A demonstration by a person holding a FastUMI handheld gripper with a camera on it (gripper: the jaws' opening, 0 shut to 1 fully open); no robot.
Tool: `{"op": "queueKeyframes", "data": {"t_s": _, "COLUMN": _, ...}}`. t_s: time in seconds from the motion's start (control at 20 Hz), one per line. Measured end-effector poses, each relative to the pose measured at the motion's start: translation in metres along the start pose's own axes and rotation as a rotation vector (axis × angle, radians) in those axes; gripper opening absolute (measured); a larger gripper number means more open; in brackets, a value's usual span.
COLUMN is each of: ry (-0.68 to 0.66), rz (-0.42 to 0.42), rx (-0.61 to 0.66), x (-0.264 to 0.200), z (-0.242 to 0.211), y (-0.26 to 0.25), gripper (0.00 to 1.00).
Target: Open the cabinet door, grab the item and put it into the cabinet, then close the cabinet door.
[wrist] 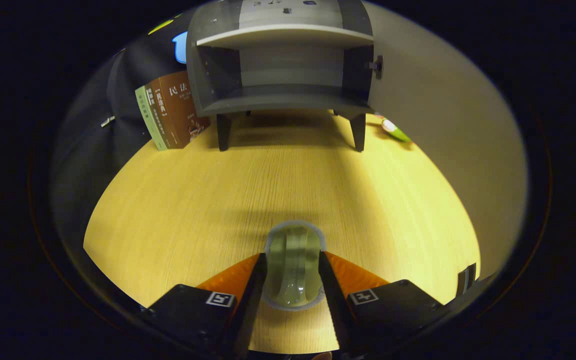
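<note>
Your claw is gripping a clear glass, both fingers pressing its sides, above the near part of the tabletop. The cabinet is standing at the far edge, its door swinging open to the right. Books are leaning just left of it.

Cup between the claw fingers, open cabinet beyond on table, books left of cabinet
</note>
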State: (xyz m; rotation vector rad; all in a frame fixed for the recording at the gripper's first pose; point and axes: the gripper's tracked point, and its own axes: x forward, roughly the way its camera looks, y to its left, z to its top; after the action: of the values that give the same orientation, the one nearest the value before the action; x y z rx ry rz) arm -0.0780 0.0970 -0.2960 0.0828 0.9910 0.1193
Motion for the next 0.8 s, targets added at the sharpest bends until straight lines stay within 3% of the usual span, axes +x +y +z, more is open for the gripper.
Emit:
{"op": "queueKeyframes", "data": {"t_s": 0.15, "ry": 0.028, "rz": -0.003, "rx": -0.025, "x": -0.001, "z": -0.004, "y": 0.0, "gripper": 0.64}}
{"op": "queueKeyframes", "data": {"t_s": 0.3, "ry": 0.024, "rz": -0.018, "rx": 0.002, "x": 0.0, "z": 0.0, "y": -0.007, "gripper": 0.24}}
{"op": "queueKeyframes", "data": {"t_s": 0.35, "ry": 0.034, "rz": -0.017, "rx": 0.006, "x": 0.006, "z": -0.003, "y": -0.007, "gripper": 0.24}}
{"op": "queueKeyframes", "data": {"t_s": 0.4, "ry": 0.032, "rz": -0.021, "rx": 0.002, "x": 0.001, "z": -0.001, "y": -0.008, "gripper": 0.17}}
{"op": "queueKeyframes", "data": {"t_s": 0.8, "ry": -0.053, "rz": -0.016, "rx": -0.015, "x": -0.055, "z": 0.047, "y": -0.009, "gripper": 0.17}}
